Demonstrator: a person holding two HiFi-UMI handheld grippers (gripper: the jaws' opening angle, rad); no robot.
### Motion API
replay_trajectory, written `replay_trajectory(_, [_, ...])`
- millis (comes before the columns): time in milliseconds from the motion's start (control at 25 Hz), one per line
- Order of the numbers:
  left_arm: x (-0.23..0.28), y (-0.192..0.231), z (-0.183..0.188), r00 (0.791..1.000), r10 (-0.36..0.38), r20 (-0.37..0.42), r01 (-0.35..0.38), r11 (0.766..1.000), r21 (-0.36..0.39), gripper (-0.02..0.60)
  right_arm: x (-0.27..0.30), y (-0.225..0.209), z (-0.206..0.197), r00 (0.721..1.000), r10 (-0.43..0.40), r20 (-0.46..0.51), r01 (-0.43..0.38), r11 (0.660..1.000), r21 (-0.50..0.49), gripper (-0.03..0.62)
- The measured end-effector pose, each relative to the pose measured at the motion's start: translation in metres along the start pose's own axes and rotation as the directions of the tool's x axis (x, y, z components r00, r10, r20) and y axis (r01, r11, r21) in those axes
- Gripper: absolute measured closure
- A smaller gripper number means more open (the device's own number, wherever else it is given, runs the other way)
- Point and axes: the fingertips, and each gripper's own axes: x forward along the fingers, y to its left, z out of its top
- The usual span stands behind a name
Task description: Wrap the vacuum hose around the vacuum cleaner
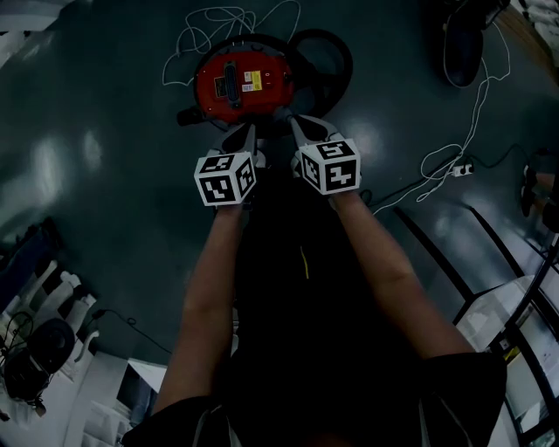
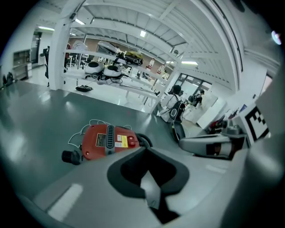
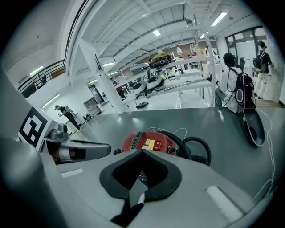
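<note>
Red vacuum cleaner (image 1: pixel 242 83) sits on the dark floor (image 1: pixel 105 131), with its black hose (image 1: pixel 330 54) looped just beside its right side. Near its closest edge, the left gripper (image 1: pixel 245 133) and right gripper (image 1: pixel 293 124) hover side by side, both with jaws closed and empty.

The vacuum cleaner (image 1: pixel 242 80) is red with a black vent strip and a yellow label. Its hose (image 1: pixel 336 61) is black and the cord (image 1: pixel 210 22) is white. The floor (image 1: pixel 105 175) is dark grey-green. The left gripper (image 1: pixel 248 131) and right gripper (image 1: pixel 291 120) are grey, with black-and-white square-patterned cubes.
</note>
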Motion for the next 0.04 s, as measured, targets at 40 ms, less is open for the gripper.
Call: replay_trajectory(40, [0.0019,0.0001,-0.0005,1.0,0.0,-0.003,0.0,1.0,0.006,0.572,0.0018,-0.0011,-0.0007,1.0,0.001,-0.002,-0.001,1.0,0.0,0.599])
